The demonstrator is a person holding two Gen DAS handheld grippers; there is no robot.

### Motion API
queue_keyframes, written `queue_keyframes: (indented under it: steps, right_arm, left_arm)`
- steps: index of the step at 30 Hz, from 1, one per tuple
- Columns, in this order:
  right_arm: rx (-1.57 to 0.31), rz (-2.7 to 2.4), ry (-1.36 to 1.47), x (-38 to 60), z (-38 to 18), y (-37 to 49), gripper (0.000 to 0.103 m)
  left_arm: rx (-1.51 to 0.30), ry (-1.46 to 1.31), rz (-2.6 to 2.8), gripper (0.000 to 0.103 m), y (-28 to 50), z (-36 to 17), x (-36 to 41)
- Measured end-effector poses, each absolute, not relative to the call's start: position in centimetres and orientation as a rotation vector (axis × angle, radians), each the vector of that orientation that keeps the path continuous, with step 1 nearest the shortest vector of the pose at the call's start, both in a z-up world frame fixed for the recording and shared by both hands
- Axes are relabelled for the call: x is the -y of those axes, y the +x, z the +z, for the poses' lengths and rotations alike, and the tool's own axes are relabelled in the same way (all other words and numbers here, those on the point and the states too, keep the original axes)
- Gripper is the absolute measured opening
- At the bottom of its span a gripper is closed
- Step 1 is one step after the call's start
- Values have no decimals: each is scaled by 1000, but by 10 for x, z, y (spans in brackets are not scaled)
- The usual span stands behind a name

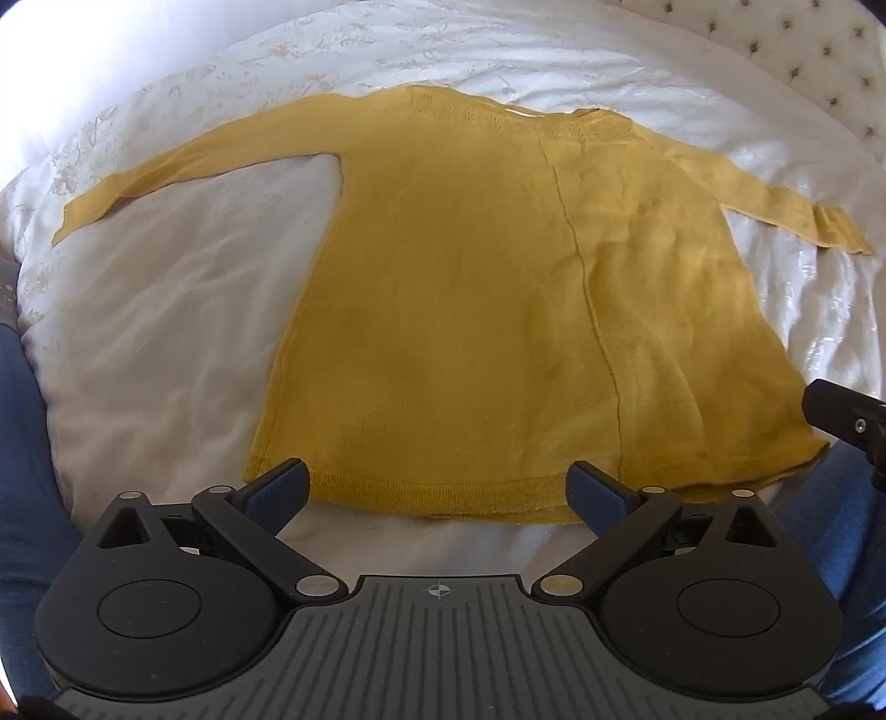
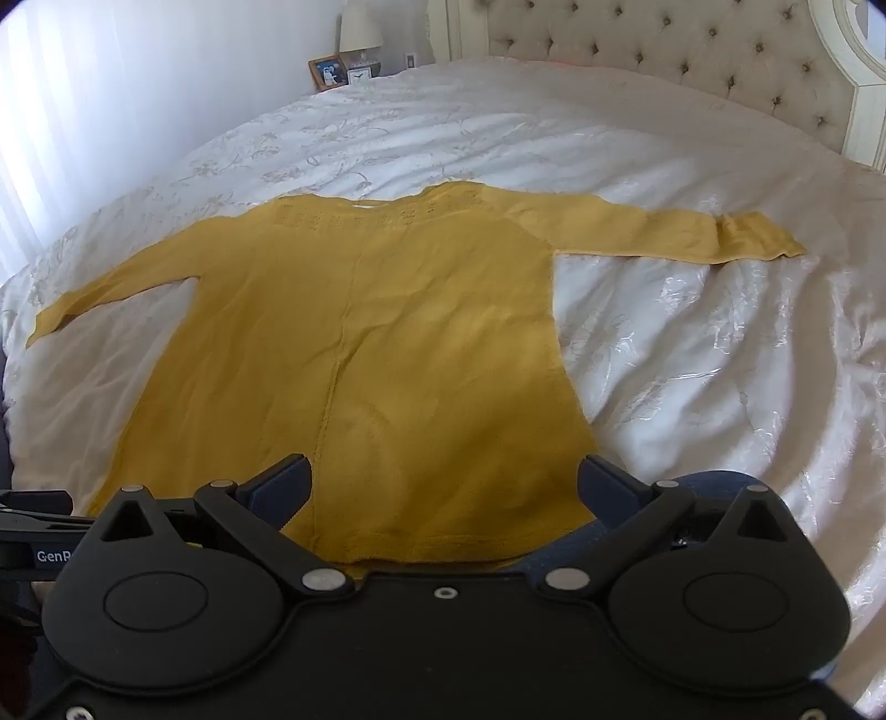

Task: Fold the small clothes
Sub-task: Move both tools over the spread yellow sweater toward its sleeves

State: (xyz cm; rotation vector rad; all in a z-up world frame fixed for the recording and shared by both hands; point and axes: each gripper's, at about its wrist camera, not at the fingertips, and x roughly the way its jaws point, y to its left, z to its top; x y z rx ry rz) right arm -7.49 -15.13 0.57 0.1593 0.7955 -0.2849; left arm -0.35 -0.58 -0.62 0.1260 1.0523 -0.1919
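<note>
A mustard-yellow knitted sweater (image 1: 470, 310) lies flat on the white bedspread (image 1: 166, 343), both sleeves spread out to the sides and its hem nearest me. A seam runs down its middle. My left gripper (image 1: 437, 487) hovers just above the hem, jaws wide open and holding nothing. In the right wrist view the same sweater (image 2: 387, 360) fills the centre, and my right gripper (image 2: 443, 482) stands open over the hem's right half, nothing between its fingers. Part of the right gripper (image 1: 847, 421) shows at the right edge of the left wrist view.
The white embroidered bedspread (image 2: 692, 360) stretches around the sweater. A tufted headboard (image 2: 692, 50) rises at the far right. A nightstand with a lamp (image 2: 360, 27) and a picture frame (image 2: 328, 72) stands behind the bed. A person's blue-jeaned legs (image 1: 27, 471) flank the near edge.
</note>
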Motion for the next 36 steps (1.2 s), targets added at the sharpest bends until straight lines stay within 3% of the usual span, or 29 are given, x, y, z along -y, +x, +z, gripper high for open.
queue_keyframes:
  steps: [22, 36]
  right_arm:
    - [-799, -261, 155, 149, -3, -62, 101]
    - [-835, -204, 293, 169, -22, -43, 101]
  left_arm:
    - [-1070, 108, -197, 101, 4, -16, 10]
    - [-1066, 108, -196, 100, 30, -26, 13]
